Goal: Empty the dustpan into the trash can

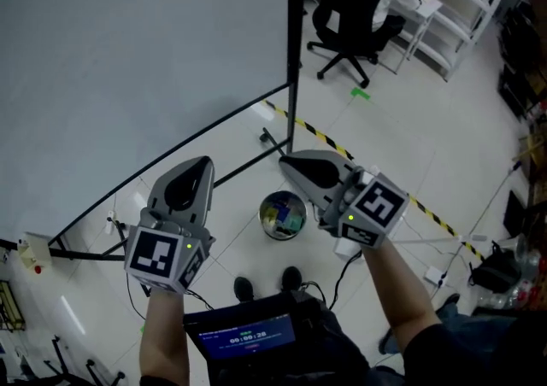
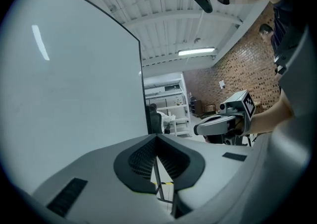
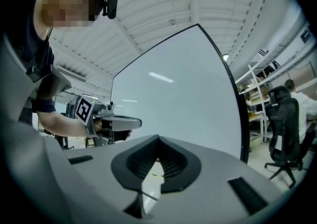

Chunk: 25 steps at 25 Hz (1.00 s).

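The small screen point(image 1: 244, 337) strapped at the person's chest is nearest the head camera, and both forearms reach out from either side of it. The left gripper point(image 1: 198, 172) and the right gripper point(image 1: 295, 166) are held up roughly level above the floor. Each gripper's own view shows its jaws closed tip to tip with nothing between them, and through the gap below the tips only the room shows.

Below the grippers are the person's shoes point(image 1: 244, 289). Just ahead of the toes is the trash can point(image 1: 283, 215), a round shiny bin standing upright on the floor. Mixed bits lie in its bottom, too small to name. No view shows a dustpan, on the floor or in either gripper.

This scene fits two stages. Either the pan is still somewhere out of sight with its load, or it has been tipped out and set aside, which would account for the litter in the can.

My judgement is that the same care applies in both cases. The can is light-looking and close to the feet, so any step should go around it, not over it. The closed grippers should be kept clear of its rim.

Farther off, the partition board point(image 1: 128, 51) stands on black feet that reach toward the can. Striped floor tape point(image 1: 427, 209) runs past it, and an office chair point(image 1: 346, 8) stands beyond.
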Motion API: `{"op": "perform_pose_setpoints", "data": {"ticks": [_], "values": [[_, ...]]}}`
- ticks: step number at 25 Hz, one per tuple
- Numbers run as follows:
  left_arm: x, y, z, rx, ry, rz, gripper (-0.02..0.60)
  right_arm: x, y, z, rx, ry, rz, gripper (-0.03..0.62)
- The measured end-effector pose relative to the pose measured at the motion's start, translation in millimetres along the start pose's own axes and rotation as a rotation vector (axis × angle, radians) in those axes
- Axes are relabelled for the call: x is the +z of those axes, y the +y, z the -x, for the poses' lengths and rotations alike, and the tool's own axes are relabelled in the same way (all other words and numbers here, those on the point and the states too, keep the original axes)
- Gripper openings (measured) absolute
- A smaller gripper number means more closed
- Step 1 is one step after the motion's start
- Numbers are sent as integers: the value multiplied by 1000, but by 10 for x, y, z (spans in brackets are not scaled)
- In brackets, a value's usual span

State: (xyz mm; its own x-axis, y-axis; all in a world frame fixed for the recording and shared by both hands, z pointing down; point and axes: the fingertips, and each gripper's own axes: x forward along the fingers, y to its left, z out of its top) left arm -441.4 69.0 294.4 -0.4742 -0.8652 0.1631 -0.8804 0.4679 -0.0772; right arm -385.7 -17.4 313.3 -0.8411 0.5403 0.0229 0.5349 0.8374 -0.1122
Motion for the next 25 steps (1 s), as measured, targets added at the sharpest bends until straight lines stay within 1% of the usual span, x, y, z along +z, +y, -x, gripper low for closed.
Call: {"op": "perform_pose_setpoints", "data": {"ticks": [6,10,14,16,20,25], "values": [[-130,-6,-133,-71,17,9,-2,-29,-57,-53,-59,9,-2,3],[-179,149,-72,-102,5,31,-2,-39,22,-192,-92,28,-5,3],[-160,395,40,-109,-30,52,-2,-37,128,-402,-120,55,7,3],[-194,531,113,-107,-37,45,-2,-63,192,-523,-128,73,9,3],[-195,712,258,-101,-55,64,-2,-150,320,-696,-129,133,15,3],[-204,840,465,-99,-54,91,-2,-39,484,-884,-117,137,47,3]]}}
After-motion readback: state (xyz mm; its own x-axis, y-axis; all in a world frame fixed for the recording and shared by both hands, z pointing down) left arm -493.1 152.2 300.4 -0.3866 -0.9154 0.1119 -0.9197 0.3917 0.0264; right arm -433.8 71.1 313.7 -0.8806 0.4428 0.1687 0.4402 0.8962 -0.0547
